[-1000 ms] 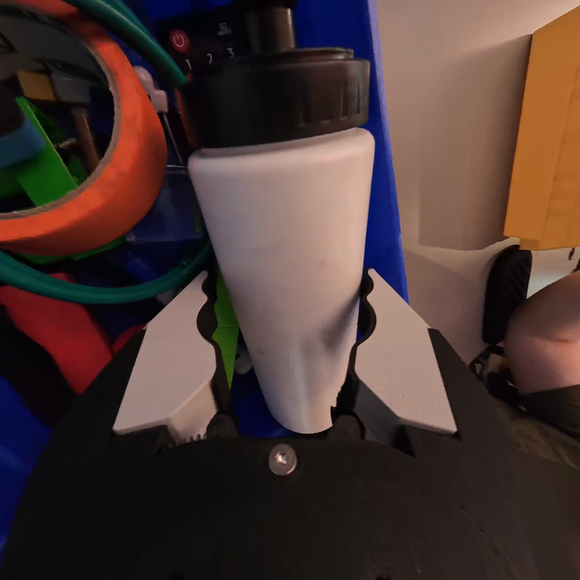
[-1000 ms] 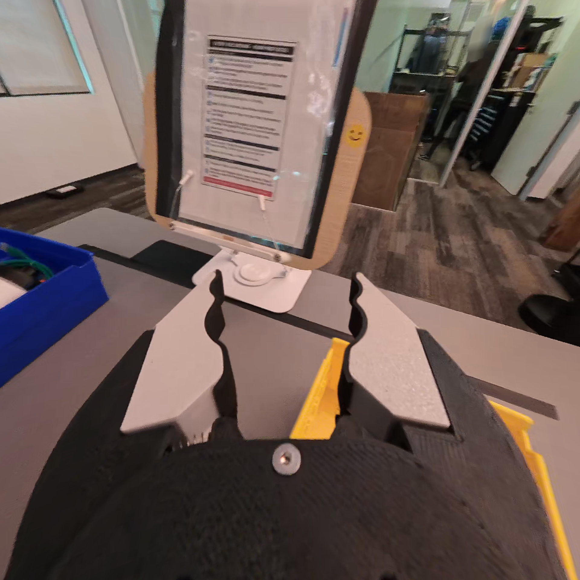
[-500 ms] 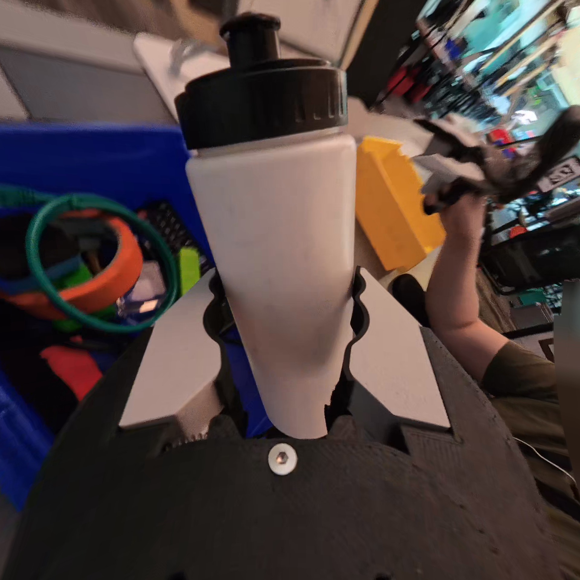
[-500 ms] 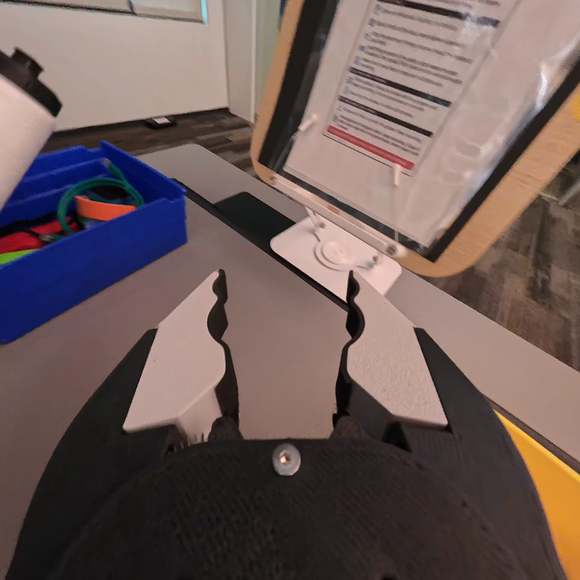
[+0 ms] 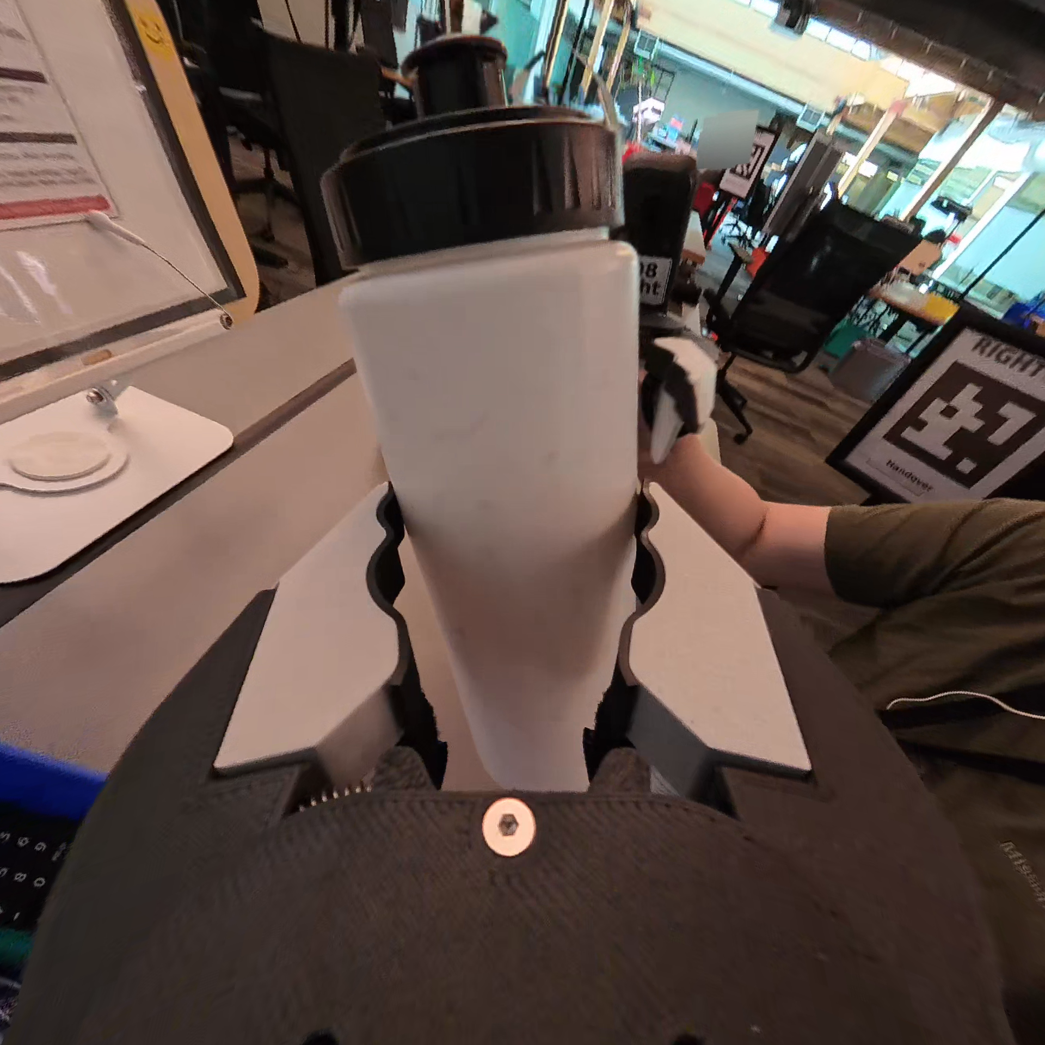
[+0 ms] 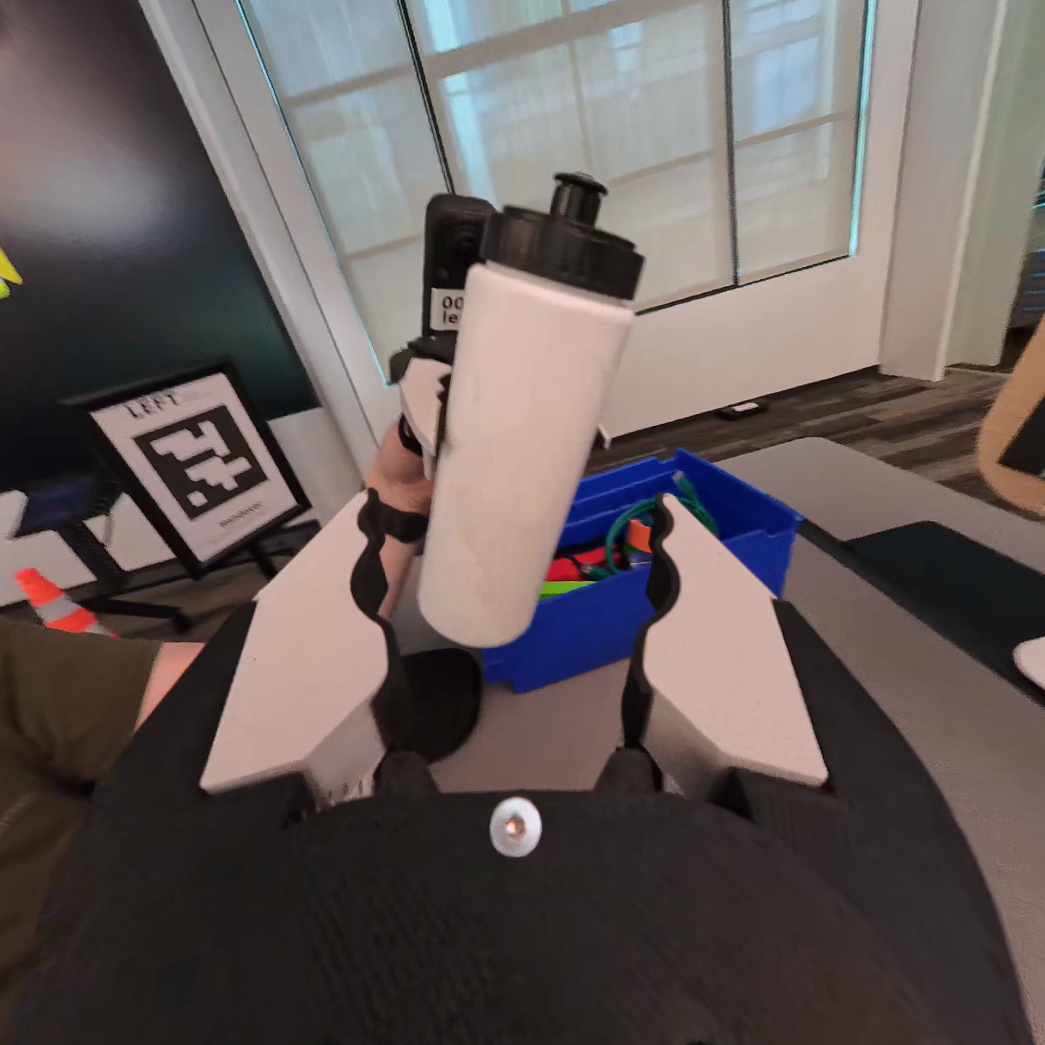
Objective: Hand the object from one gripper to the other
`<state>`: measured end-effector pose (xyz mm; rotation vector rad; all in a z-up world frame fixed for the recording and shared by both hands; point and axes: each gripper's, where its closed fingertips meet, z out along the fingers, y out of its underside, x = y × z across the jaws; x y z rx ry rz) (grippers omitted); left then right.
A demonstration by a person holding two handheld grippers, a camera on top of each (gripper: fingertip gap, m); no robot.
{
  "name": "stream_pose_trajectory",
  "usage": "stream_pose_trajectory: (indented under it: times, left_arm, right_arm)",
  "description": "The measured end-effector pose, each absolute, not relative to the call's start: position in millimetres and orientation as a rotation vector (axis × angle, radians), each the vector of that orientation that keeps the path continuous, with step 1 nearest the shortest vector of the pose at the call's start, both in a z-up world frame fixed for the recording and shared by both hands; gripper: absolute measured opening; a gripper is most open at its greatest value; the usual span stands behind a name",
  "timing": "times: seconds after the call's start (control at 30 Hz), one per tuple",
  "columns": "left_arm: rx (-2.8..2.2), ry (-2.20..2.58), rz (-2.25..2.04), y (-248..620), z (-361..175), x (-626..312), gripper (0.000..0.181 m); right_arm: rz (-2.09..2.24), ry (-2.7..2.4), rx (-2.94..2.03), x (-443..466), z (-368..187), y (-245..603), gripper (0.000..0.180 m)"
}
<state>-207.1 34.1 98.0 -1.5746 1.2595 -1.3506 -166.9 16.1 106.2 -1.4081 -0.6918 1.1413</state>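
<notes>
white plastic forms the body of the bottle [image 5: 497, 430], which is capped in black and is being held clear of the grey table [image 5: 169, 565], tilted slightly, above the near edge of the blue bin [image 6: 610, 627]. the bottle is being pinched low on its body by the left gripper [image 5: 512, 543], both fingers being pressed against its sides. in the right wrist view the same bottle [image 6: 520, 452] is being presented in front of the right gripper [image 6: 512, 543], whose fingers are being kept spread with nothing between them. the lower end of the bottle is being shown between the two spread fingertips, but no contact is being made; how far forward of them it is hanging cannot be told.

the step in hand is being judged as the approach before the transfer: the object is being offered, and the receiving grip is not yet being taken.

the next move is being judged to call for the right gripper to be advanced until the bottle body is sitting between its fingers, on a part left free by the left gripper, with the fingers being squared to the tilted body. closure is being required before any release by the left gripper.
</notes>
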Motion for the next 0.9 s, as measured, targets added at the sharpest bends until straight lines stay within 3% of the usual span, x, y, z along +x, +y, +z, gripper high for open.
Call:
stream_pose_trajectory:
  times: [0.17, 0.3, 0.37, 0.43, 0.6, 0.67, 0.9]
  left_arm:
    - [-1.575, 1.383, -1.322, 17.5, 85.2, -179.5, 0.082]
    - [-1.600, 1.483, -1.270, 5.4, 70.0, -159.5, 0.082]
    - [-1.610, 1.515, -1.262, 0.6, 64.6, -151.5, 0.082]
    - [-1.632, 1.519, -1.233, 1.7, 59.2, -146.0, 0.083]
    - [-1.613, 1.466, -1.322, 5.3, 61.0, -139.7, 0.080]
    - [-1.629, 1.402, -1.297, 20.4, 60.4, -143.1, 0.090]
    - [-1.468, 1.217, -1.289, 50.2, 66.7, -160.5, 0.094]
  right_arm:
    - [1.314, -0.514, -1.428, -174.3, 107.9, 22.9, 0.117]
    - [1.339, -0.420, -1.437, -170.9, 102.5, 33.9, 0.120]
    - [1.312, -0.425, -1.453, -168.5, 97.2, 37.9, 0.115]
    - [1.365, -0.492, -1.428, -169.6, 99.1, 28.9, 0.082]
    - [1.351, -0.485, -1.455, -159.1, 99.0, 32.5, 0.081]
    - [1.328, -0.438, -1.462, -146.4, 100.5, 39.1, 0.081]
    - [1.156, -0.225, -1.530, -69.6, 91.9, 72.9, 0.081]
